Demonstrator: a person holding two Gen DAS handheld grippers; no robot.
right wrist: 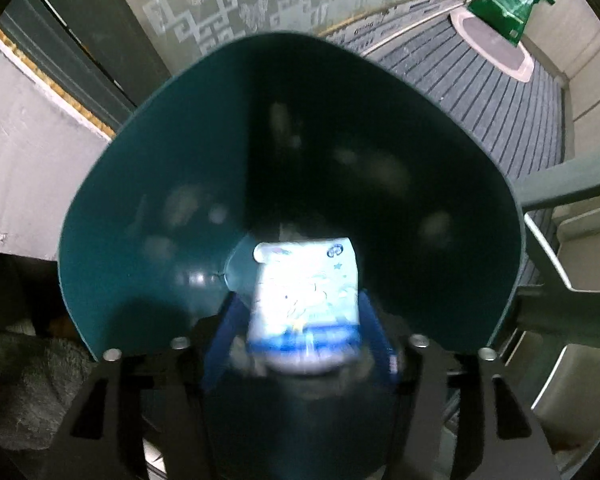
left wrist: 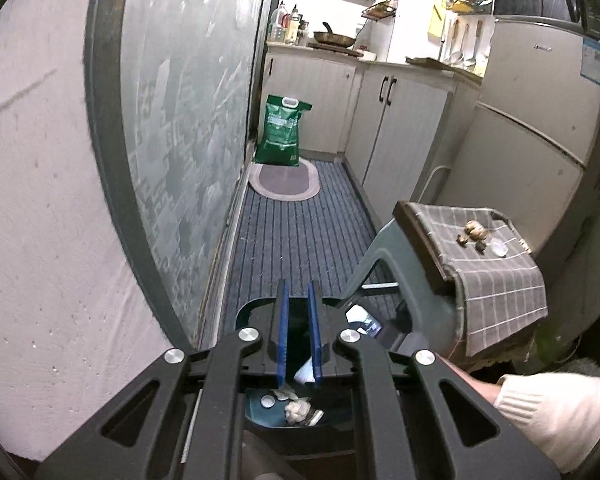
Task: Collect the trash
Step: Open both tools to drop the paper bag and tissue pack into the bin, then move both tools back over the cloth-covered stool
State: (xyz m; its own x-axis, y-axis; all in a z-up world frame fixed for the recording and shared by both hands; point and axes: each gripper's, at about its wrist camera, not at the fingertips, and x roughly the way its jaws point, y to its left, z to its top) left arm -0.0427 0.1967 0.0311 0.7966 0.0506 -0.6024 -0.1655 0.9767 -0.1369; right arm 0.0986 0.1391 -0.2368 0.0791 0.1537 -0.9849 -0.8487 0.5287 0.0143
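Right gripper (right wrist: 300, 332), pointing straight down into the teal bin (right wrist: 148, 184), has its jaws parted around a white-and-blue wrapper (right wrist: 306, 300), seemingly released to fall inside. Left gripper (left wrist: 298, 328), jaws nearly together and empty, hovers above the bin; beyond the bin, more scraps (left wrist: 474, 232) lie on the checked cloth (left wrist: 496, 276), apparently awaiting collection.

A white and blue packet (right wrist: 306, 300) between the right gripper's fingers (right wrist: 224, 332) is smeared by blur, so its print cannot be read and contact with the pads cannot be told. Below the left gripper's fingers (left wrist: 282, 320), the dark green bin (left wrist: 260, 412) is mostly hidden by the gripper frame. Small brown scraps (left wrist: 474, 232), far right of those fingers on a checked cloth (left wrist: 496, 280), are too small to identify.
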